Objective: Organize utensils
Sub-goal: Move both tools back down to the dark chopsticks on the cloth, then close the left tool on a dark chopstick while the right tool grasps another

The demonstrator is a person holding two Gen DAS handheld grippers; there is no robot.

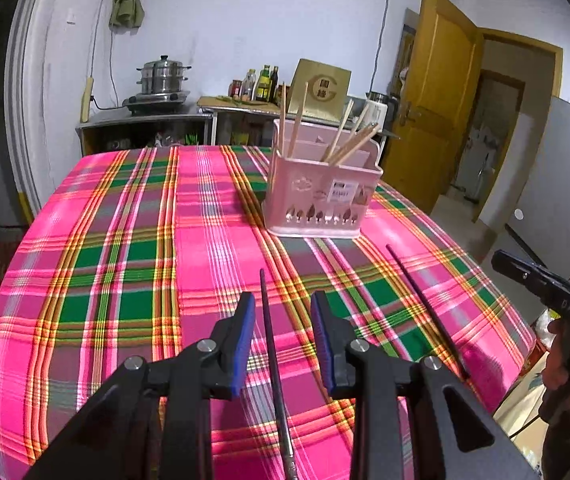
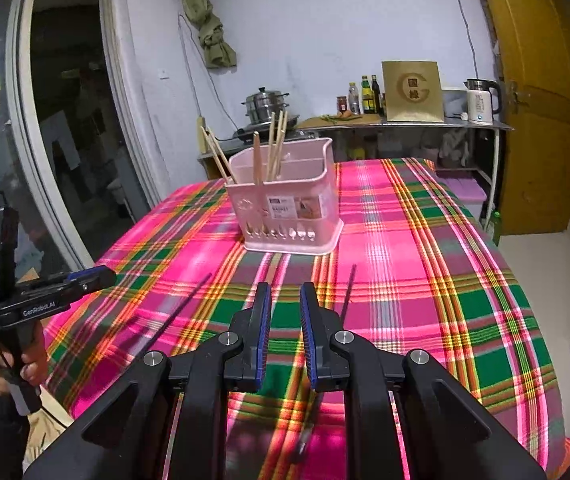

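A pink utensil basket (image 1: 321, 196) (image 2: 289, 208) stands on the plaid tablecloth with several wooden chopsticks (image 1: 349, 142) upright in it. Two dark chopsticks lie flat on the cloth in front of it. My left gripper (image 1: 283, 296) is open just above one dark chopstick (image 1: 271, 344), which runs along the gap between the blue pads without touching them. The other dark chopstick (image 1: 425, 304) (image 2: 348, 292) lies under my right gripper (image 2: 285, 286), passing beneath its right finger. The right gripper's pads stand a narrow gap apart with nothing between them.
The tablecloth (image 1: 125, 260) drops off at the near and side edges. Behind the table a counter holds a steamer pot (image 1: 161, 76), bottles (image 2: 367, 96) and a kettle (image 2: 481, 100). A yellow door (image 1: 433, 92) stands open at the right. A hand (image 2: 25, 368) holds the left gripper.
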